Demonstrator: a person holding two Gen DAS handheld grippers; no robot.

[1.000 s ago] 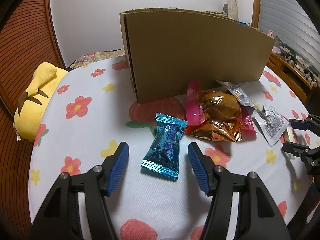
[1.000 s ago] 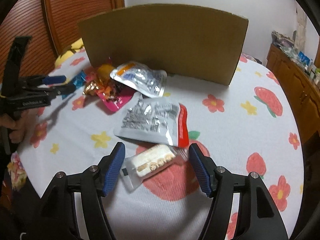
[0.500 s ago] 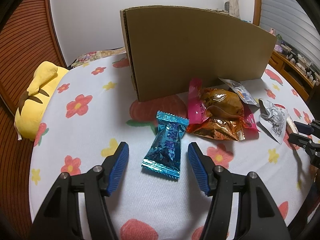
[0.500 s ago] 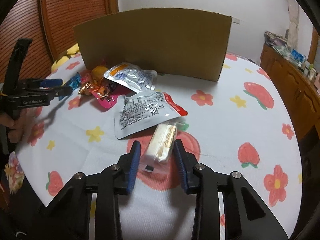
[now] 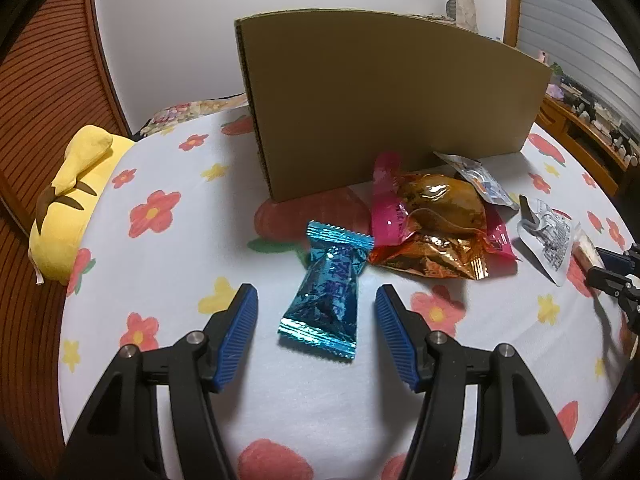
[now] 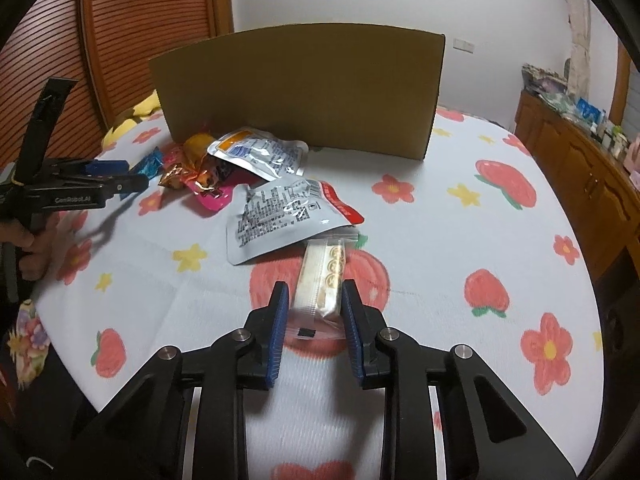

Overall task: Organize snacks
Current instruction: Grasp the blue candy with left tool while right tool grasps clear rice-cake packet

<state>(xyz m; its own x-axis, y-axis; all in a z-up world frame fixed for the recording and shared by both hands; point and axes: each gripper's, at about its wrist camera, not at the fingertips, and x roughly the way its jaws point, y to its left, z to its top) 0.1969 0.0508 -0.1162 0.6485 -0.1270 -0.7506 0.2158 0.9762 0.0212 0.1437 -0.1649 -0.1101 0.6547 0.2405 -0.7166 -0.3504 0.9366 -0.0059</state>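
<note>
The right gripper pinches a clear-wrapped cake bar, whose far end tucks under the silver pouch. Open cloth spreads to the right, up to the table's edge. The left gripper stands wide around a blue candy without touching it. The box walls off the far side; an orange packet crowds just right of the candy.

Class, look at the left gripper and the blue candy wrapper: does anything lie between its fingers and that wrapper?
Nothing visible does. The blue candy wrapper lies on bare tablecloth between the left gripper's open fingers, untouched.
</note>
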